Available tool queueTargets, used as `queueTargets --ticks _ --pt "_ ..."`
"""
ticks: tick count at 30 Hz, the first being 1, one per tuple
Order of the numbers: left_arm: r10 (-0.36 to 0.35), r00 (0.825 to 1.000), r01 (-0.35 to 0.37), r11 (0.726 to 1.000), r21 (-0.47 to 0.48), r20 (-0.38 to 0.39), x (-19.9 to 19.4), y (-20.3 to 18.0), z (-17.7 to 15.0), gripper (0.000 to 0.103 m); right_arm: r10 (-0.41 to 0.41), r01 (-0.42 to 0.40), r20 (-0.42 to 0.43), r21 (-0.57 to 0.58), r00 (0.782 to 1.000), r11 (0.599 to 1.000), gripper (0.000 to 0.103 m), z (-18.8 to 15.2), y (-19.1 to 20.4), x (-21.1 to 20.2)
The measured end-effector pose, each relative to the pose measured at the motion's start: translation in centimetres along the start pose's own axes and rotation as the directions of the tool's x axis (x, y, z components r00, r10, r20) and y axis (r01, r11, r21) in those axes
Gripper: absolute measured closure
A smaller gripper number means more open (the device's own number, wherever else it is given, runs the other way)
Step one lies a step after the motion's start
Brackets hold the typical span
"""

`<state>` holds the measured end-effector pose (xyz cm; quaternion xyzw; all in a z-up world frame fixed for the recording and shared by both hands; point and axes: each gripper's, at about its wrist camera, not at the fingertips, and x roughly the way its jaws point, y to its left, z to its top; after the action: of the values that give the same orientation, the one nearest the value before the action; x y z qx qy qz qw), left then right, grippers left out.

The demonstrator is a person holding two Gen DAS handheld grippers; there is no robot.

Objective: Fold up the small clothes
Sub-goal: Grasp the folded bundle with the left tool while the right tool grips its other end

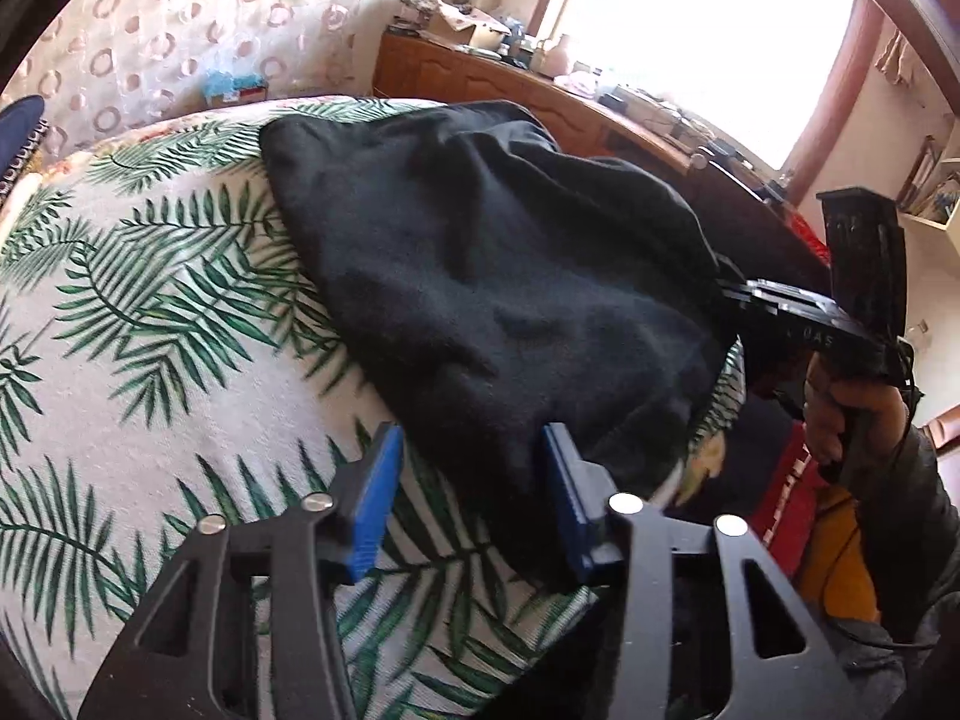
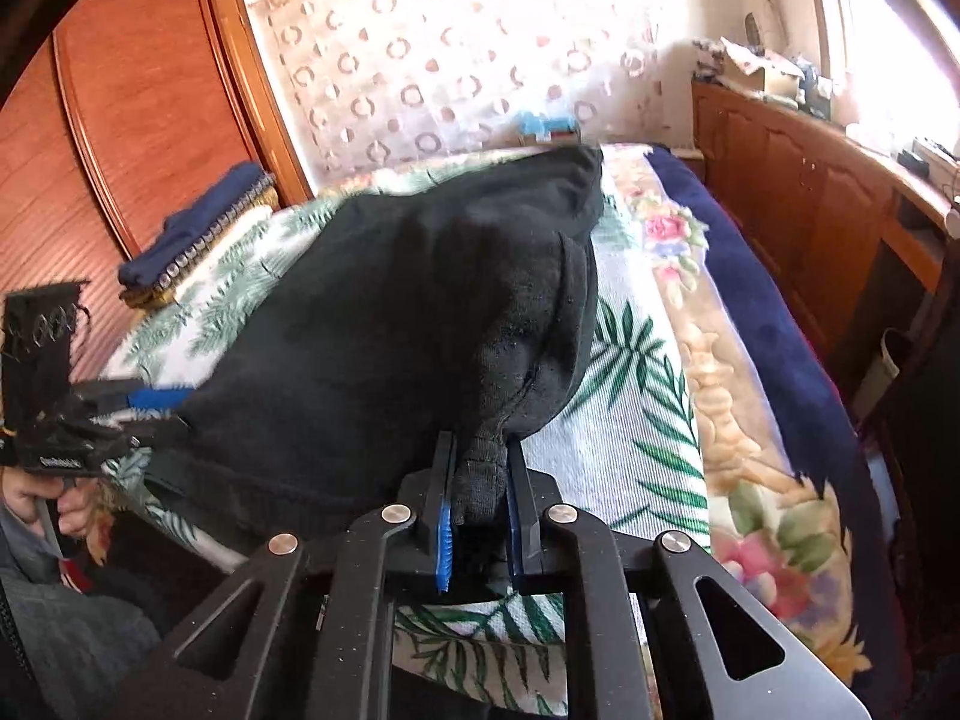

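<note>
Gripping the black garment [image 2: 390, 324] near edge, my right gripper [image 2: 478, 495] is clamped on bunched cloth; my left gripper [image 1: 474, 504] stands apart, garment between, over the leaf-print cover [image 1: 150, 330].

The garment [image 2: 384, 324] is plain black, with no print showing. Under it the bed cover [image 1: 150, 312] is white, patterned with dark green palm fronds. Beside that cover lies a blanket [image 2: 774, 324] of deep navy, with a cream border carrying pink, red and green flowers. The left tongs [image 1: 468, 504] have black metal arms, silver rivets and bright blue pads [image 1: 375, 498]; the right tongs [image 2: 480, 510] match them in black and blue. The wall curtain [image 2: 432, 60] is pale cream with brownish-pink rings. The wardrobe [image 2: 138, 96] and the sideboard [image 2: 798, 180] are reddish-brown wood. A folded navy cloth [image 2: 198, 222] sits by the wardrobe.
</note>
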<state>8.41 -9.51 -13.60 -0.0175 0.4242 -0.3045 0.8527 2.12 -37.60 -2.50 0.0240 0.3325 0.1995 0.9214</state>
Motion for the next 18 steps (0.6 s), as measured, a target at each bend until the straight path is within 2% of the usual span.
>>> queueTargets --ticks 1,2,4,5,6,9,12,15,18 --pt "0.0 1.0 0.0 1.0 0.004 -0.003 0.1 -0.2 0.0 0.056 0.002 -0.002 0.018 0.0 1.0 1.0 0.09 0.1 0.1 -0.3" --pt "-0.008 1.0 0.008 1.0 0.005 -0.006 0.1 -0.3 0.0 0.065 0.007 -0.007 0.037 -0.002 0.999 1.0 0.091 0.1 0.3 -0.7" --pt "-0.067 0.998 0.066 0.998 -0.007 -0.019 0.2 -0.4 0.1 0.085 0.008 -0.008 0.076 -0.006 0.997 1.0 0.091 0.3 0.6 -1.4" --pt "-0.061 0.998 0.061 0.998 0.0 -0.009 -0.1 -0.5 0.4 0.092 0.009 -0.008 0.092 -0.01 0.996 1.0 0.091 0.5 0.8 -1.8" --pt "-0.059 0.998 0.059 0.998 0.01 0.006 -0.5 -0.8 0.7 0.093 0.01 -0.008 0.109 -0.014 0.994 1.0 0.091 0.8 1.0 -2.1" --pt "-0.075 0.991 0.073 0.997 0.023 0.112 -3.9 -1.4 2.9 0.093 0.013 -0.005 0.142 -0.055 0.99 0.998 0.092 1.9 2.0 -3.0" --pt "-0.028 0.977 0.013 0.997 0.072 0.211 -7.9 -2.2 5.6 0.094 0.022 -0.002 0.198 -0.1 0.98 0.995 0.092 3.7 3.4 -4.6" --pt "-0.024 0.955 -0.006 0.995 0.102 0.296 -12.4 -2.9 8.0 0.094 0.043 -0.002 0.269 -0.149 0.962 0.989 0.092 5.9 5.2 -6.8" --pt "-0.012 0.923 -0.038 0.992 0.122 0.384 -17.4 -3.4 10.0 0.094 0.078 -0.011 0.334 -0.2 0.939 0.98 0.092 8.2 7.4 -9.5"
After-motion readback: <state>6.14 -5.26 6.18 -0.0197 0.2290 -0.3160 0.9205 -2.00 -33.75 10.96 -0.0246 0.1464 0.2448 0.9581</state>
